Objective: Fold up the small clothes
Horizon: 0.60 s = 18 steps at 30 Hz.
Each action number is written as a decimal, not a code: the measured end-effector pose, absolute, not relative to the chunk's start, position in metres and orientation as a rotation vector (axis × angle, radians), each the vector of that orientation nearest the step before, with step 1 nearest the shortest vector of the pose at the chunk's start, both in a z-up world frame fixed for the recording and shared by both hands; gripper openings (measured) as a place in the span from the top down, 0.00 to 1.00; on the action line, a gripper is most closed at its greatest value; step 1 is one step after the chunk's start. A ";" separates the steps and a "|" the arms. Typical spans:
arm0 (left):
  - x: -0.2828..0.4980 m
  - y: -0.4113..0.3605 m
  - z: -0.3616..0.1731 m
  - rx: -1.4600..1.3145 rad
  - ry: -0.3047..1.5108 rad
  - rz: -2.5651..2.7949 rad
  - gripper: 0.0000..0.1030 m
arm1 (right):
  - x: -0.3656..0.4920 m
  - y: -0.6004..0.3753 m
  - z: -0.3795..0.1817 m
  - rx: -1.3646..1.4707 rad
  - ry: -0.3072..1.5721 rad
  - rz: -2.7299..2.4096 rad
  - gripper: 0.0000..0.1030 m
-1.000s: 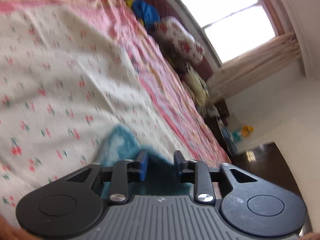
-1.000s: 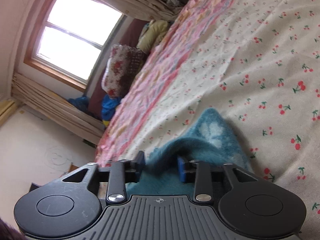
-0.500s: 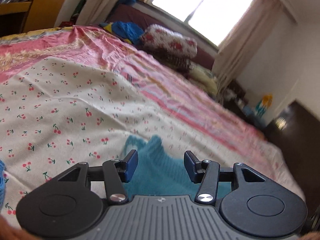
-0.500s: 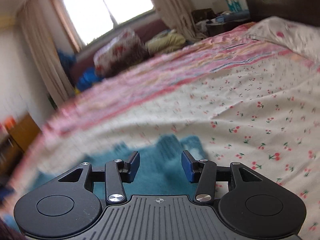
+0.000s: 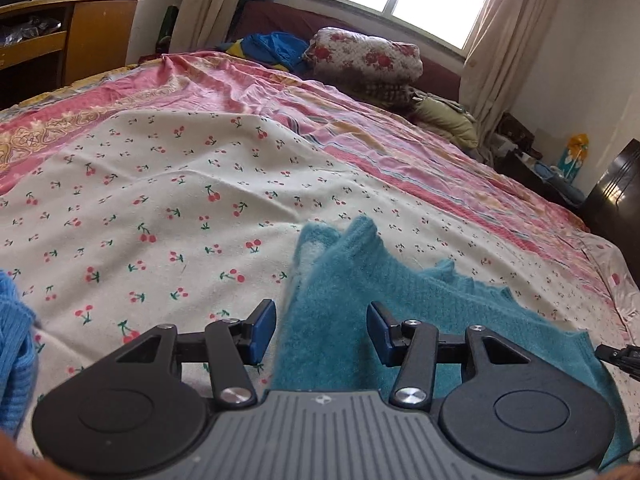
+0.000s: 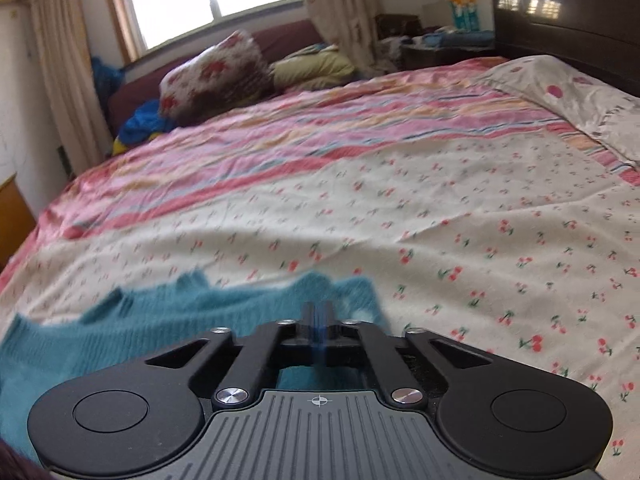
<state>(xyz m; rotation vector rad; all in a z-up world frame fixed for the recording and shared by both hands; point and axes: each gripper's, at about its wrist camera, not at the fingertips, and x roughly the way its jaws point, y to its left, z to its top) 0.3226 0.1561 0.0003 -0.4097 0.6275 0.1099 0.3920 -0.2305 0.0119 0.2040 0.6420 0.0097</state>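
Observation:
A teal knit garment (image 5: 340, 280) lies flat on the cherry-print sheet (image 5: 160, 208), one pointed corner sticking up toward the far side. My left gripper (image 5: 320, 330) hovers over its left edge. It is open, with the cloth under the gap and neither blue pad pressing on it. In the right wrist view the same teal garment (image 6: 160, 320) spreads to the left. My right gripper (image 6: 318, 314) is shut, its tips together over the garment's right end. The tips are blurred and I see no cloth between them.
A light blue knit (image 5: 16, 352) sits at the left edge. Beyond the cherry sheet lies a pink striped cover (image 6: 320, 140), with a floral bundle (image 5: 364, 56) near the window. A wooden shelf (image 5: 68, 36) stands far left and a dark headboard (image 6: 560, 12) at the right.
Both views have rolled from tilted to level. The left jaws spread wider off the teal garment. The right jaws stood open, then closed fully. The garment now lies flat.

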 end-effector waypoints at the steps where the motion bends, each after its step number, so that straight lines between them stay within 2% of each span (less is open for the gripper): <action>1: 0.322 0.155 -0.001 -0.409 0.634 0.113 0.48 | 0.395 -0.231 0.010 0.195 0.648 -0.002 1.00; 5: 0.313 0.152 0.001 -0.397 0.625 0.118 0.48 | 0.394 -0.230 0.002 0.221 0.670 0.009 0.98; 6: 0.309 0.151 0.003 -0.390 0.615 0.119 0.48 | 0.390 -0.234 0.004 0.262 0.662 0.024 0.91; 9: 0.299 0.151 0.010 -0.379 0.587 0.118 0.48 | 0.382 -0.243 0.010 0.316 0.634 0.049 0.83; 13: 0.294 0.147 0.018 -0.362 0.572 0.093 0.48 | 0.382 -0.247 0.011 0.321 0.644 0.097 0.62; 17: 0.294 0.139 0.017 -0.323 0.579 0.093 0.47 | 0.389 -0.233 0.002 0.230 0.679 0.118 0.61; 18: 0.294 0.138 0.016 -0.317 0.584 0.094 0.47 | 0.391 -0.228 0.000 0.197 0.696 0.112 0.65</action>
